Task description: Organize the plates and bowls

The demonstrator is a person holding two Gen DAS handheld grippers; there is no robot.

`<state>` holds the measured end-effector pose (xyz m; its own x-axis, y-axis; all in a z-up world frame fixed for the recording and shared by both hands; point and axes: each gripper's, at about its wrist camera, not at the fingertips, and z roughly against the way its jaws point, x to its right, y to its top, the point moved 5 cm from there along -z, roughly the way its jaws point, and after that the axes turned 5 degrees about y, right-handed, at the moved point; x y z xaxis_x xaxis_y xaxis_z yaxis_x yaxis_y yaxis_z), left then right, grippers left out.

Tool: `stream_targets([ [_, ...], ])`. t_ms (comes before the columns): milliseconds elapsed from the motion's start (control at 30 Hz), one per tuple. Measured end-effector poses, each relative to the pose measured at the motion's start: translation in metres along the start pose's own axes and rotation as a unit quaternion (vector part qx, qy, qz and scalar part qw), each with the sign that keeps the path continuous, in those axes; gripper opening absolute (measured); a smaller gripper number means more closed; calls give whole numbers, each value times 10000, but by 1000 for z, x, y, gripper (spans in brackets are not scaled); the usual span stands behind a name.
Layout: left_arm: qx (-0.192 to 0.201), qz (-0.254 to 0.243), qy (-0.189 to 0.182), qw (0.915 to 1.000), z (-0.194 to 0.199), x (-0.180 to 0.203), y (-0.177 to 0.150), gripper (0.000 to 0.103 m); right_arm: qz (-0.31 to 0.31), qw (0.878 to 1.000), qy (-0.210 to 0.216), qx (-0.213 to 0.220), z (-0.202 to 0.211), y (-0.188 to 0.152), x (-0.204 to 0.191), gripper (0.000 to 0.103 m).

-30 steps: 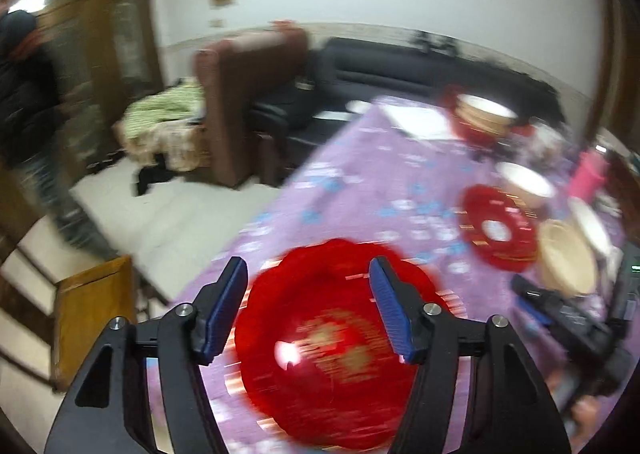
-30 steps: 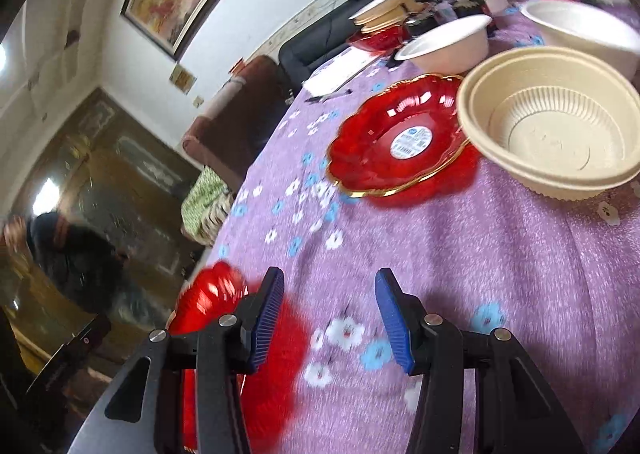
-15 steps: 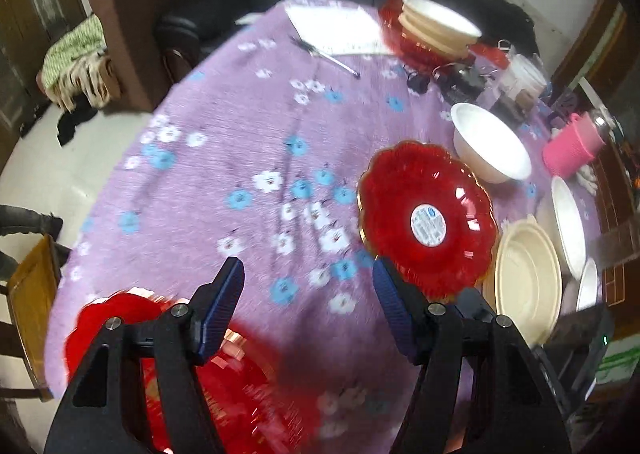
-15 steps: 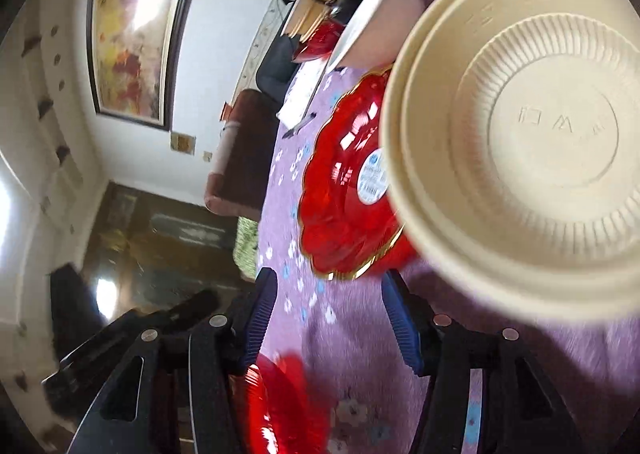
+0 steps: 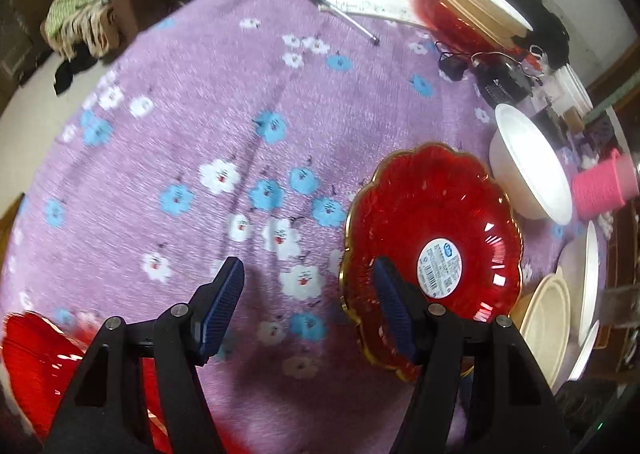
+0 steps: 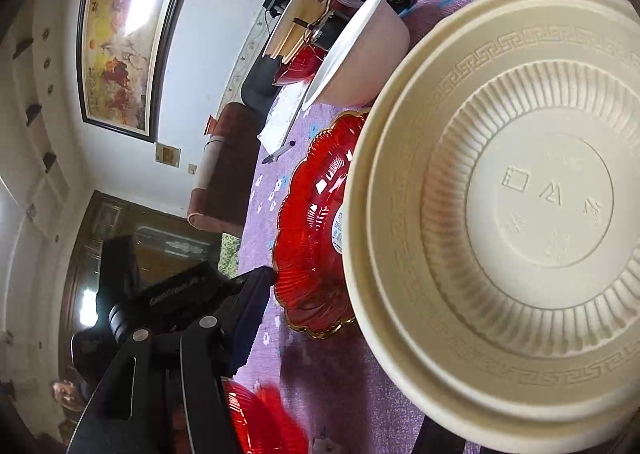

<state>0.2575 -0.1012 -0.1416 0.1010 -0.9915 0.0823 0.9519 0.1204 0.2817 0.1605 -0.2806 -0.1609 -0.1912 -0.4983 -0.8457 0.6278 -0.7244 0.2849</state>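
The left gripper [image 5: 308, 306] hangs over the purple flowered cloth [image 5: 224, 126] with its jaws wide apart and nothing between them; its right finger overlaps the near rim of the red plate [image 5: 434, 222]. A second red plate [image 5: 48, 358] lies at the cloth's near left edge. Beside the first plate sit a white bowl [image 5: 528, 162] and a cream bowl [image 5: 546, 328]. In the right wrist view the cream bowl [image 6: 516, 214] fills the frame and hides one finger of the right gripper [image 6: 244, 328], so its jaw state cannot be told.
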Motion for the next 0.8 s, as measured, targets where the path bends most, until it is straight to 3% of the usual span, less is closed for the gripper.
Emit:
stream_targets([
  [100,-70,148,-54,9999,-5,3,-1,66,-78,10000,19,12,1,0,2,58],
  [200,-118,232,-81,9996,-10,6,-4,66,-305,9995,10,37,2,4,9,45],
  [267,-65,234,-124,9996,-9,8,-5,66,-401,9990,-172,-1,1,4,18,23],
  [333,-58,138,-120,9998,-9,12,-7,60,-492,9982,-333,-47,0,1,27,11],
  [467,1,31,-12,10000,-10,13,-10,38,-539,9981,-286,-50,-3,2,27,12],
  [533,14,44,-159,9999,-9,14,-12,23,-485,9983,-309,-57,-2,1,26,12],
  [600,16,48,-260,9996,-7,15,-15,16,-455,9984,-316,-66,-4,0,25,12],
  [800,282,42,-69,9996,1,14,-22,14,-29,9984,-549,-132,-12,-3,10,14],
])
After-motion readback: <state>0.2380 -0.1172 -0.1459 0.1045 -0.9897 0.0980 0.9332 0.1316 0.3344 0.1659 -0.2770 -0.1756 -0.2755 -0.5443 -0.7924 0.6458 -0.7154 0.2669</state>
